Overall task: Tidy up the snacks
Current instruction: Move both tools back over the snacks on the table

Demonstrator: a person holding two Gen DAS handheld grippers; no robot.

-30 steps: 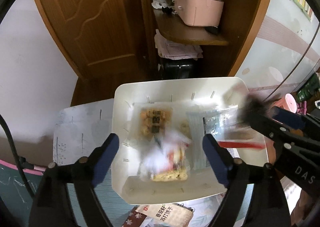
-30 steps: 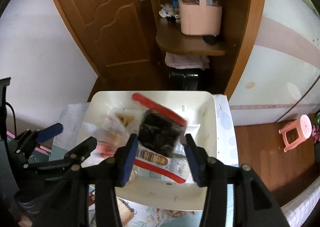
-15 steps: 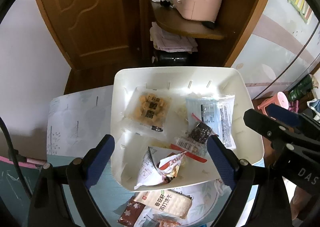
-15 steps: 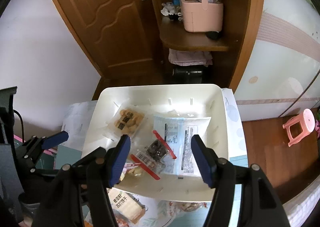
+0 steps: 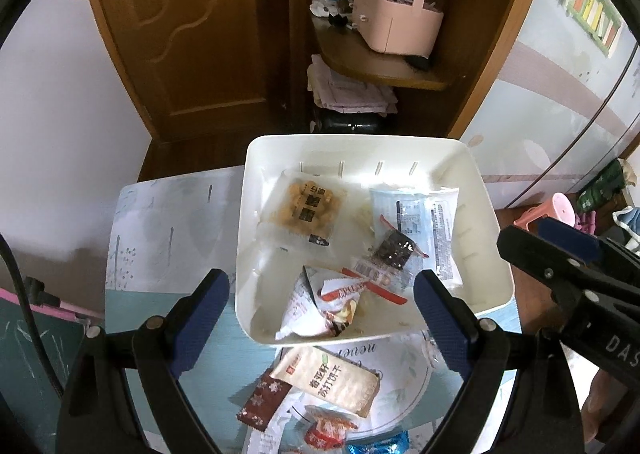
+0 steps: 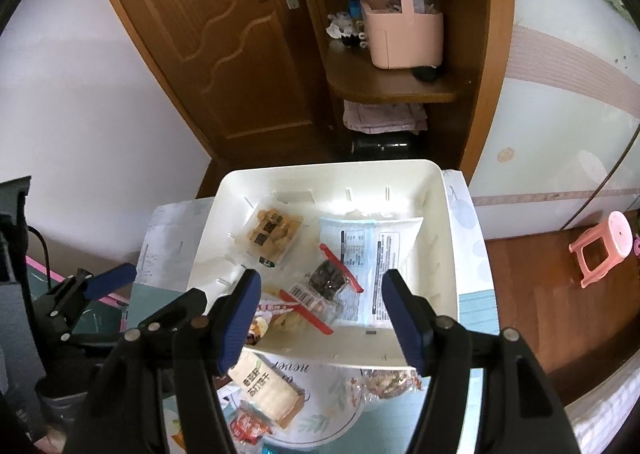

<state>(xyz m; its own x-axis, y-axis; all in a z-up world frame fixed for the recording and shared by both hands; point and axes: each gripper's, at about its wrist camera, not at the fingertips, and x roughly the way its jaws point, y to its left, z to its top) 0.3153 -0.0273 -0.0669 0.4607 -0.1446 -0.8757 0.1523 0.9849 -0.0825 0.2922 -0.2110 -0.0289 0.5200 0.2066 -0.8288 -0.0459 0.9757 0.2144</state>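
Note:
A white bin point(image 5: 493, 254) point(image 6: 449, 254) stands on the table and holds several snacks. Among them are a golden biscuit pack point(image 5: 304, 210) point(image 6: 274, 234), a blue-white packet point(image 5: 424, 220) point(image 6: 372, 250), a clear bag of dark snack with red strips point(image 5: 390, 254) point(image 6: 326, 282) and a crumpled white-red wrapper point(image 5: 316, 306). My left gripper point(image 5: 322, 318) hangs open over the bin's near edge, with nothing gripped. My right gripper point(image 6: 322, 318) is open too, above the bin's near rim, apart from the dark bag.
In front of the bin a plate point(image 5: 412, 398) carries a cracker pack point(image 5: 332, 382) point(image 6: 264, 386), a maroon packet point(image 5: 262, 400) and red sweets point(image 5: 326, 430). A nut bag point(image 6: 388, 380) lies beside it. A pink basket point(image 6: 404, 38) sits on a shelf, a pink stool point(image 6: 600, 250) on the floor.
My right gripper let go of the dark snack bag, which now lies in the bin. The white-red wrapper has settled there too. Both grippers drew back toward the bin's near edge.

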